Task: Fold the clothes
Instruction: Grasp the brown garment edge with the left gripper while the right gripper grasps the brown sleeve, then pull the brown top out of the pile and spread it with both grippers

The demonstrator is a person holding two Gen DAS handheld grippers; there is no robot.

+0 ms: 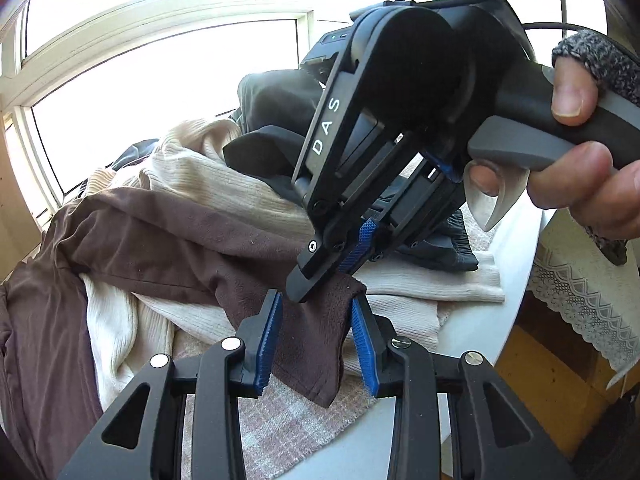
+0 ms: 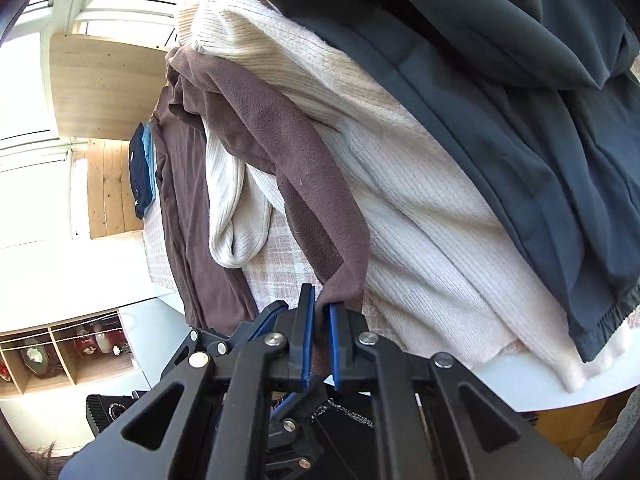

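A brown fleece garment (image 1: 160,240) lies draped over a cream ribbed sweater (image 1: 200,168) on the table. One narrow end of it runs toward me. My right gripper (image 1: 328,274) comes down from the upper right and is shut on the tip of that end. In the right wrist view the brown strip (image 2: 304,152) runs into my right gripper (image 2: 320,304), pinched between its blue pads. My left gripper (image 1: 316,300) stands open, its blue pads (image 1: 268,344) on either side of the same brown end without pressing it.
A dark grey jacket (image 2: 520,80) lies on top of the cream sweater (image 2: 400,160). A checked cloth (image 1: 288,420) covers the white round table (image 1: 516,248), whose edge is close on the right. A hand (image 1: 580,184) grips the right tool. Bright windows (image 1: 160,80) are behind.
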